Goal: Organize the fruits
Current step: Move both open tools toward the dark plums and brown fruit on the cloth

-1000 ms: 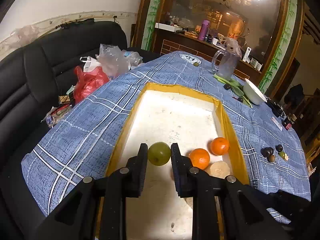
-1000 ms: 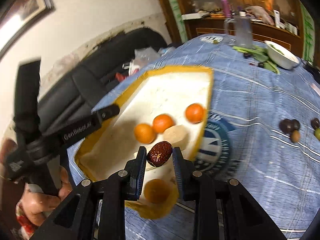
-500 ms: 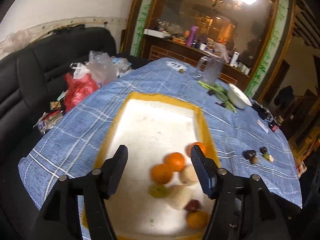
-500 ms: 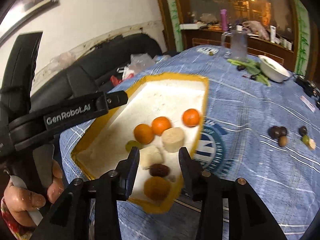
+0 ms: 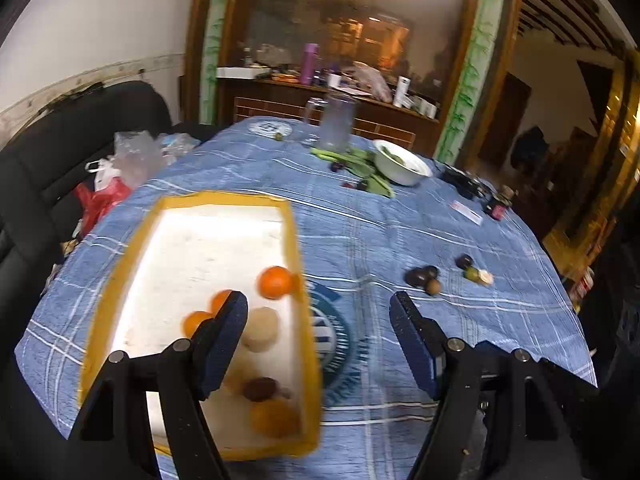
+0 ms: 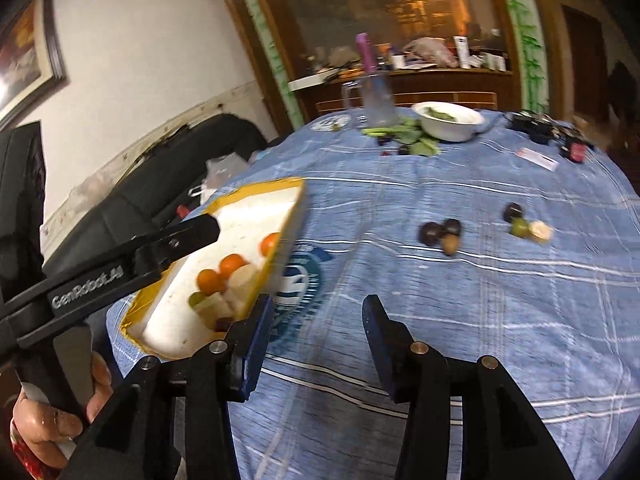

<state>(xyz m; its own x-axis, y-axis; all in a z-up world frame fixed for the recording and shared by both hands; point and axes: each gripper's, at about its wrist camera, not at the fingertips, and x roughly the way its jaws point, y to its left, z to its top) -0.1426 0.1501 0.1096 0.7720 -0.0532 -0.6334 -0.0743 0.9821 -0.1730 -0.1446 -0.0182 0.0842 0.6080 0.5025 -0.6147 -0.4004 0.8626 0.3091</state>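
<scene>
A yellow-rimmed white foam tray (image 5: 224,200) (image 6: 296,216) lies on the blue plaid tablecloth and holds several fruits: oranges (image 5: 275,282) (image 6: 232,265), pale peeled pieces (image 5: 261,329), a dark date (image 5: 260,388) and a green grape (image 6: 195,299). A loose cluster of dark and green fruits (image 5: 424,278) (image 6: 440,234) lies on the cloth to the right. My left gripper (image 5: 318,332) is open and empty above the tray's right rim. My right gripper (image 6: 318,330) is open and empty over the cloth right of the tray.
A white bowl (image 5: 402,162) (image 6: 448,120), green leaves (image 5: 356,160), a glass jug (image 5: 336,124) and small items stand at the table's far side. A black sofa with plastic bags (image 5: 120,160) is on the left. The left tool's arm (image 6: 120,272) crosses the right wrist view.
Both grippers opened: the left let go of the green grape, the right let go of the date, both now in the tray. Both grippers rose and swung right toward the loose fruits.
</scene>
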